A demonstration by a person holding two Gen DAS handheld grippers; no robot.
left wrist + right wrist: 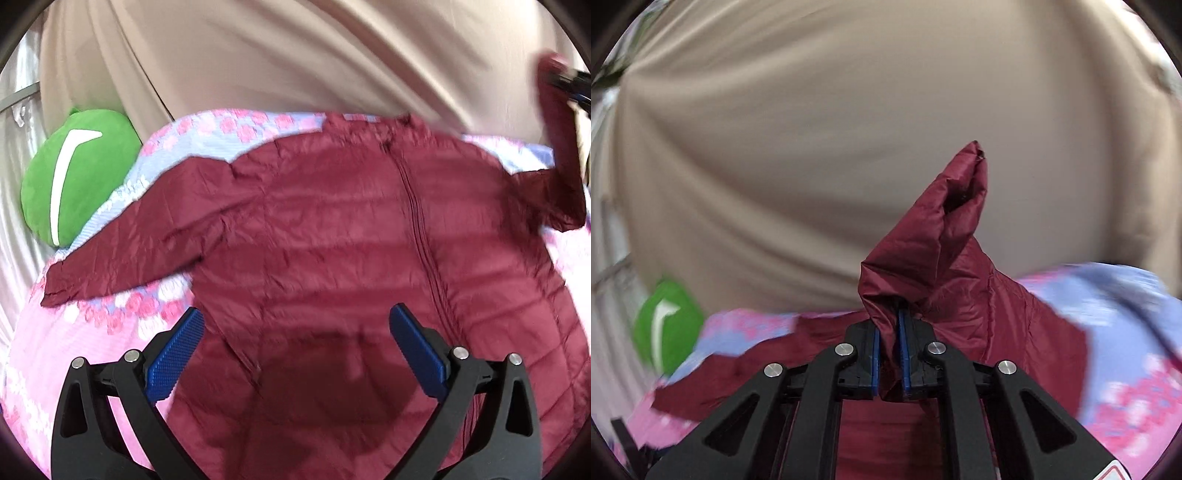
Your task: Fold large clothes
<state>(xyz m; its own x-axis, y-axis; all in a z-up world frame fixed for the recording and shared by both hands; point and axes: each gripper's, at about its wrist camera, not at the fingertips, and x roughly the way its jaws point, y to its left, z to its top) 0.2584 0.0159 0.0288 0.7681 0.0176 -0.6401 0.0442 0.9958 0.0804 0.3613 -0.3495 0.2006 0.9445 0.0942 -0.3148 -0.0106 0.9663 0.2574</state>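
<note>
Right wrist view: right gripper (888,332) pinches a maroon jacket sleeve (934,240).
Left gripper (295,325) hovers wide open and empty over the puffer jacket (332,229), spread across the floral blanket (66,332).

Backdrop: beige curtain (295,55) hanging in soft diagonal folds across the whole rear. Bed covered by a pink and lilac floral quilt (74,332). Green plush cushion (77,173) with a white mark at the bed's left edge, against pale fabric. Lighting even, diffuse.

One jacket (332,229), one green cushion (74,173)
</note>
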